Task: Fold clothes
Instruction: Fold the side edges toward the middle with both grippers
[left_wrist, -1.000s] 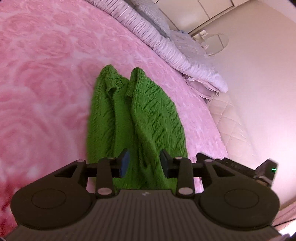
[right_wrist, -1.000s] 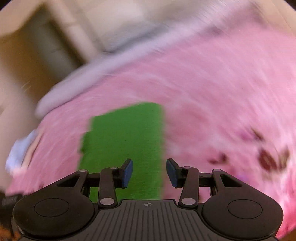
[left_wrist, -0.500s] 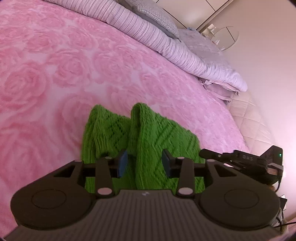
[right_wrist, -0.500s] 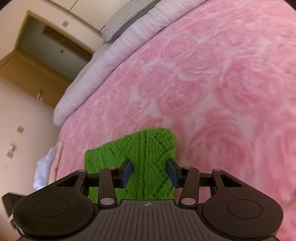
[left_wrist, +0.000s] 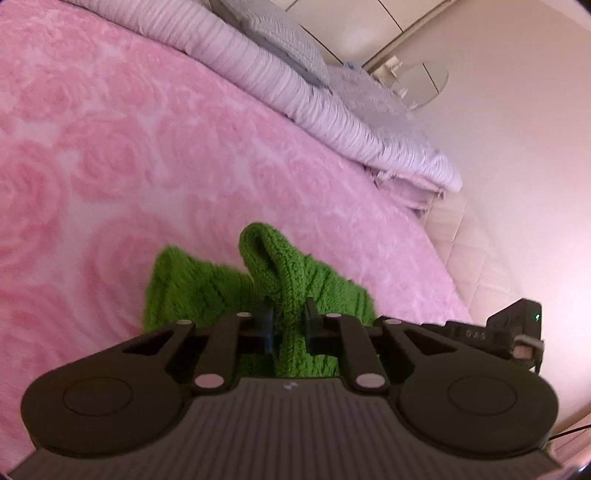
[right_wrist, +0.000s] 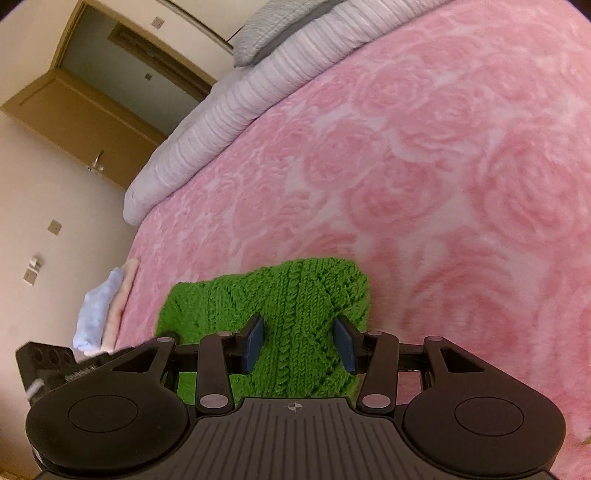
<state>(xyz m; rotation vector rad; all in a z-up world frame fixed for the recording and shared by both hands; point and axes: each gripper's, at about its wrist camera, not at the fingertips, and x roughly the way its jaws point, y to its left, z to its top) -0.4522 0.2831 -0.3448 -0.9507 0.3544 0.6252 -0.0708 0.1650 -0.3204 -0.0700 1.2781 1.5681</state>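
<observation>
A green knitted sweater lies bunched on the pink rose-patterned bedspread. My left gripper is shut on a raised fold of the sweater, which stands up between its pads. In the right wrist view the sweater lies flat with cable knit showing. My right gripper is open, its blue pads astride the sweater's near part. The sweater's near edge is hidden under both grippers.
Striped lilac pillows lie along the head of the bed. A folded stack of pale blue and pink cloth sits at the bed's left edge. A wooden door stands beyond. The right gripper's body shows at the bed's right edge.
My left gripper has closed on a fold of the sweater and moved in over it. My right gripper has moved closer over the sweater, still open.
</observation>
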